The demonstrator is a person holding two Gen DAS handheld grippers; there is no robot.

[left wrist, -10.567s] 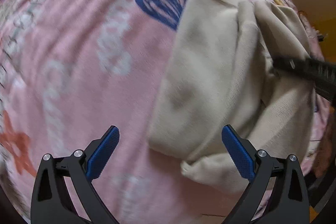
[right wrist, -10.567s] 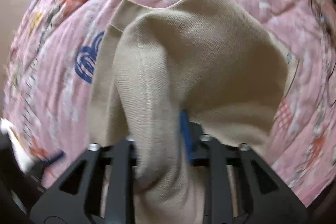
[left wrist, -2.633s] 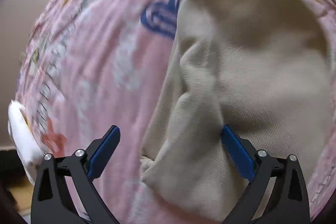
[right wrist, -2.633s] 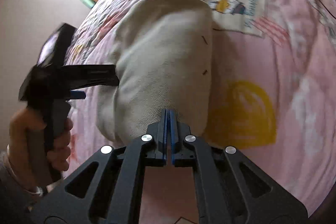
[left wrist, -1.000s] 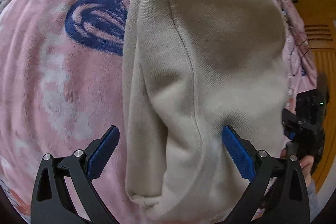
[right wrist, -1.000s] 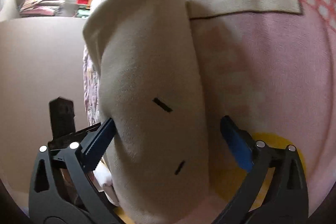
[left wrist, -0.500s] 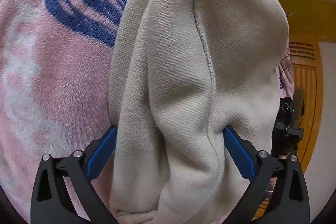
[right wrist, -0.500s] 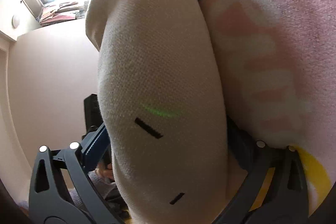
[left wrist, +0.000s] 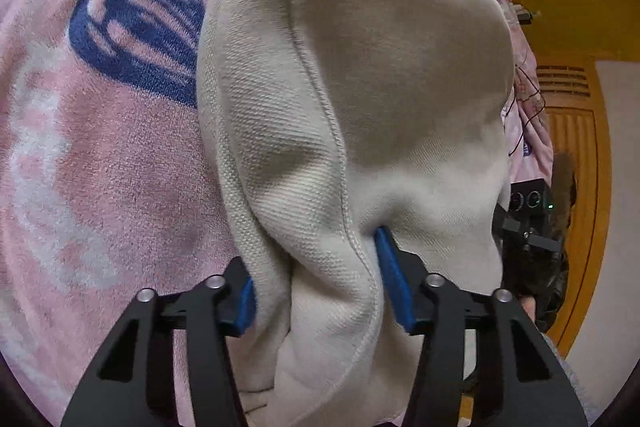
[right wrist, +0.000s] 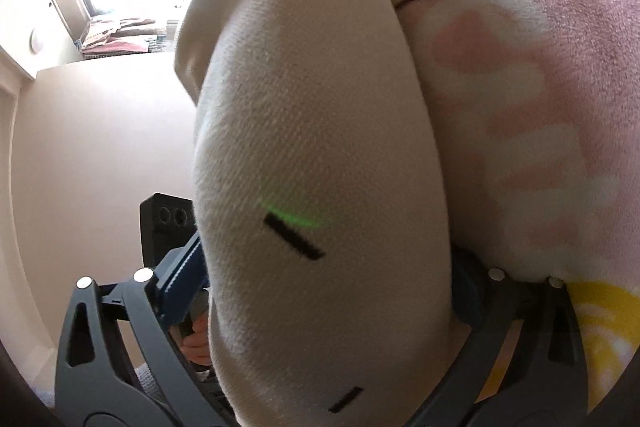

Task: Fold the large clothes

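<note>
Left claw was closing on the folded beige sweatshirt, its 6 o'clock end; right claw, closing, straddled it. Folding looked nearly done on the pink bedspread.

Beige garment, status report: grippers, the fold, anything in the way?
Left gripper closing, pads pinching the beige garment. Right gripper closing, wide, bundle between its fingers. Garment bunched on the pink blanket. Nothing in the way.
</note>
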